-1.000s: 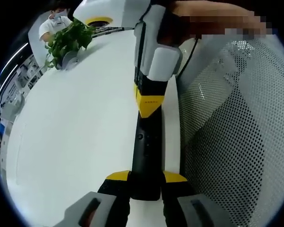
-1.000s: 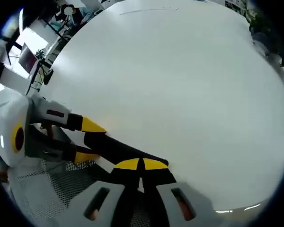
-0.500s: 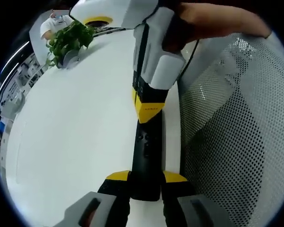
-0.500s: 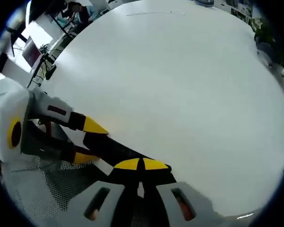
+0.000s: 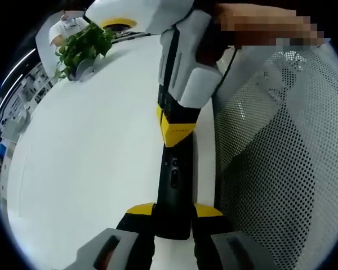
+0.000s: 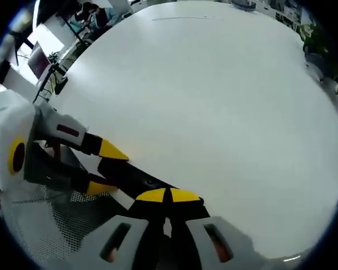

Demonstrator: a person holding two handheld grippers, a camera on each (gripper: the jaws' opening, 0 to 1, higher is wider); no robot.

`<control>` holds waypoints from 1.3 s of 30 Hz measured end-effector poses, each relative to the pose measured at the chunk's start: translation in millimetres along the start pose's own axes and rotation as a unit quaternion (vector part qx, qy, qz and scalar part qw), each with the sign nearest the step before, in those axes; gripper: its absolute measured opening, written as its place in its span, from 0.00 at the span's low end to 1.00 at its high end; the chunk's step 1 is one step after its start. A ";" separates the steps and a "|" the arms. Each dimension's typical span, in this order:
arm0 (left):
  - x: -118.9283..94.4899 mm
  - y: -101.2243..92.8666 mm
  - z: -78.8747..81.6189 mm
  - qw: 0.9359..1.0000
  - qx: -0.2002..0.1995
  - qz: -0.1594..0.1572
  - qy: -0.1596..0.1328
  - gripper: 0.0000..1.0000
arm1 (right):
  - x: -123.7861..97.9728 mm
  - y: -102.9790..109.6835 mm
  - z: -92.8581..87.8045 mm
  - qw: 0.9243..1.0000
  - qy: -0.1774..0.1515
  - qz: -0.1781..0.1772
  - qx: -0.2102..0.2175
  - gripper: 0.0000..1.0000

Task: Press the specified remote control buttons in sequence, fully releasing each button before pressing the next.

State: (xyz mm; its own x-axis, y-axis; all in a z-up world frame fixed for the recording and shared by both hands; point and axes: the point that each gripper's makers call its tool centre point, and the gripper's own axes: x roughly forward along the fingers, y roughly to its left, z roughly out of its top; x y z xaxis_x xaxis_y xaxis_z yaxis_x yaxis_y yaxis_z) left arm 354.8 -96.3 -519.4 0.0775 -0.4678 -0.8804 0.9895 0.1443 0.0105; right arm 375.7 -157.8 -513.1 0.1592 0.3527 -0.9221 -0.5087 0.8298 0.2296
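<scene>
A slim black remote (image 5: 173, 185) lies lengthwise between my left gripper's (image 5: 174, 209) yellow-tipped jaws, which are shut on its near end. From the top of the left gripper view my right gripper (image 5: 177, 128) reaches down, its yellow tip resting on the remote's far half. Small buttons are visible just below that tip. In the right gripper view my right gripper (image 6: 168, 195) has its jaws shut together, tips on the remote (image 6: 132, 175). At the left, the left gripper (image 6: 104, 167) clamps the remote from both sides.
The white table (image 5: 90, 157) spreads out to the left, with a potted plant (image 5: 81, 48) and a seated person (image 5: 65, 25) at its far end. A white mesh chair back (image 5: 276, 152) stands close on the right. Desks and monitors (image 6: 36, 62) lie beyond the table.
The right gripper's tip has shifted slightly over the remote, so more of its buttons are uncovered. The left gripper keeps the same hold.
</scene>
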 end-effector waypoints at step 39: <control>-0.2 0.0 0.7 1.000 -0.020 0.009 0.002 0.25 | -0.4 17.9 -8.6 0.997 0.047 0.049 0.039 0.00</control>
State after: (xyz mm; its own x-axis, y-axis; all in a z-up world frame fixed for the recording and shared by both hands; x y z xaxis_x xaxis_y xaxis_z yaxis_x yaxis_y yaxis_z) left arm 354.9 -96.8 -518.9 0.0950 -0.4616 -0.8820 0.9823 0.1873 0.0077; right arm 359.2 -146.8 -511.3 0.0306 0.3951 -0.9181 -0.4508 0.8253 0.3401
